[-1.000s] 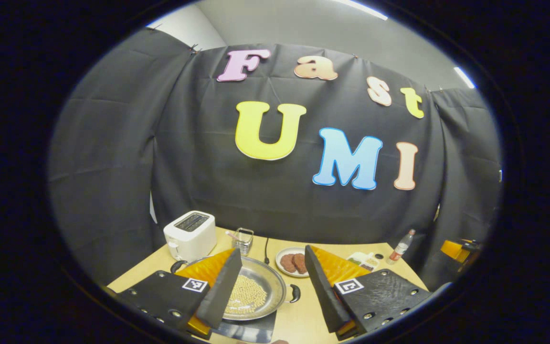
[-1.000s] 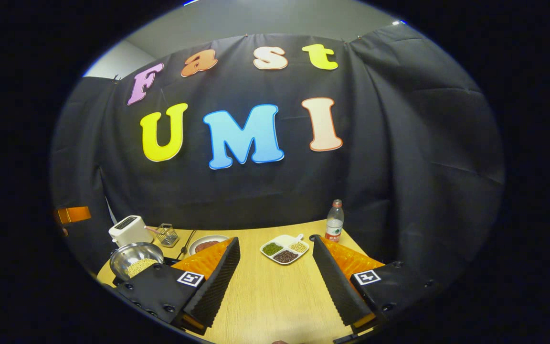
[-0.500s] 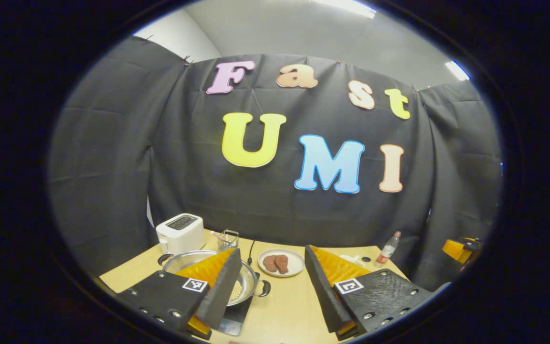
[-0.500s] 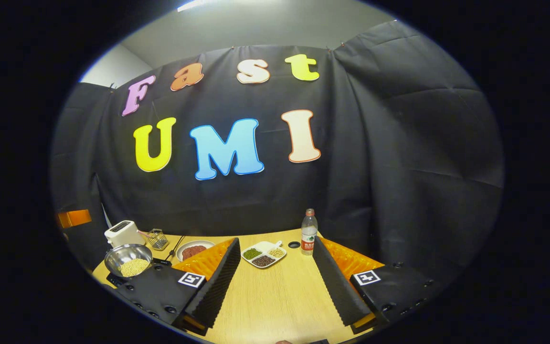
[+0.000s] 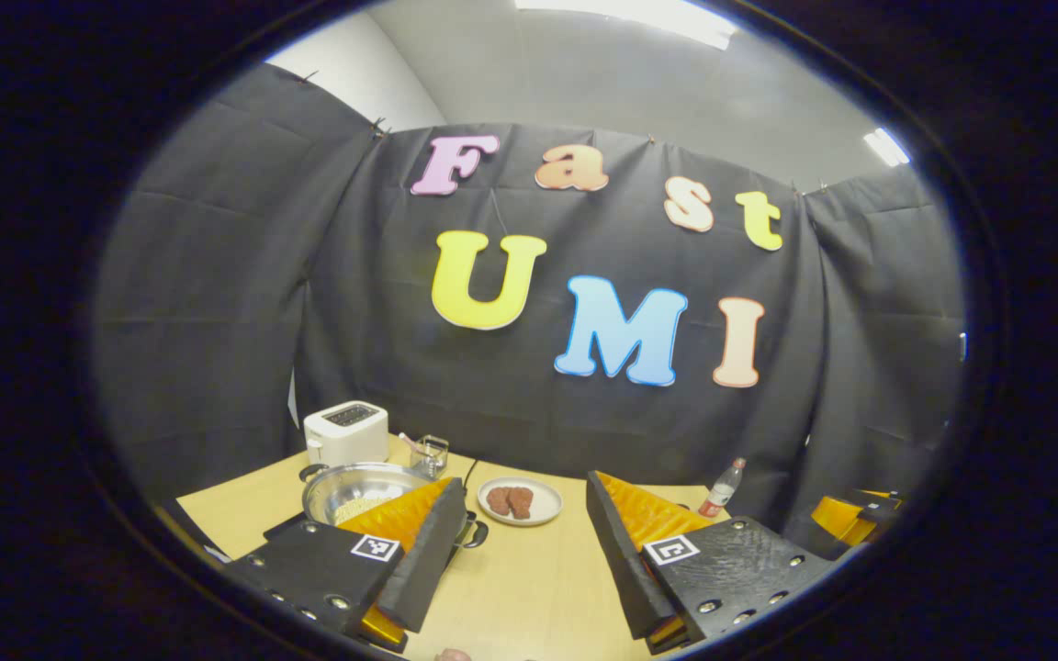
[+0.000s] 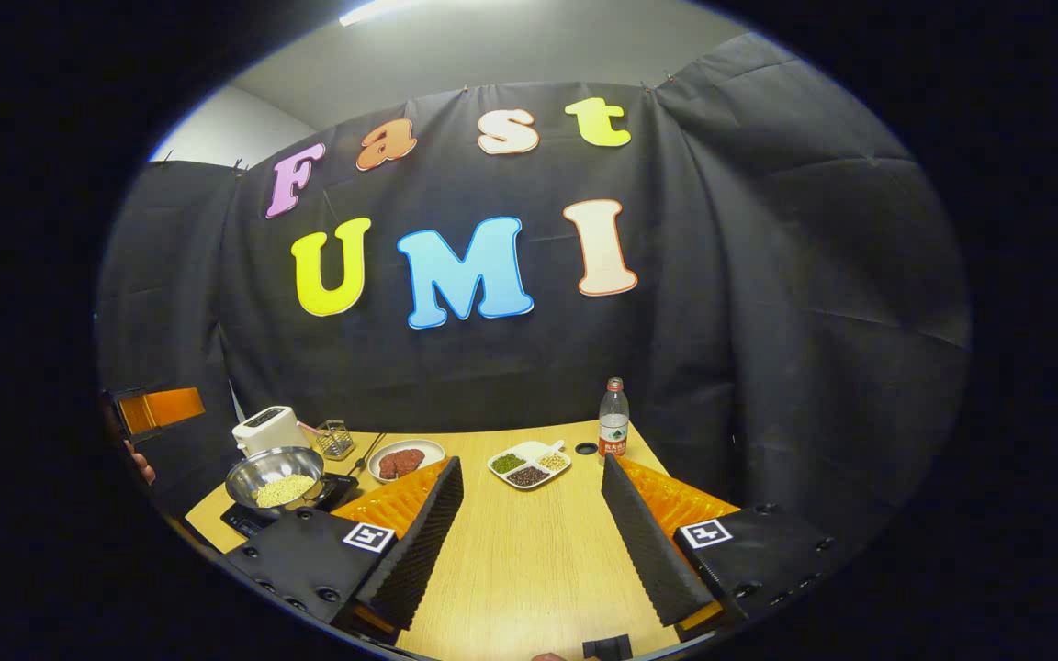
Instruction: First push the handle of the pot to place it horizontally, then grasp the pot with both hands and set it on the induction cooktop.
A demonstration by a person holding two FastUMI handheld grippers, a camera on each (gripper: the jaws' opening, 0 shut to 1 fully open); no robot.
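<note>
The left gripper and right gripper both stand wide open above the table, holding nothing. The pot, with pale beans in it, already sits on the cooktop at the table's left, beside the toaster. The job looks finished; withdrawing well clear of the handles avoids nudging it.

Both grippers withdrawn — pot farther.
</note>
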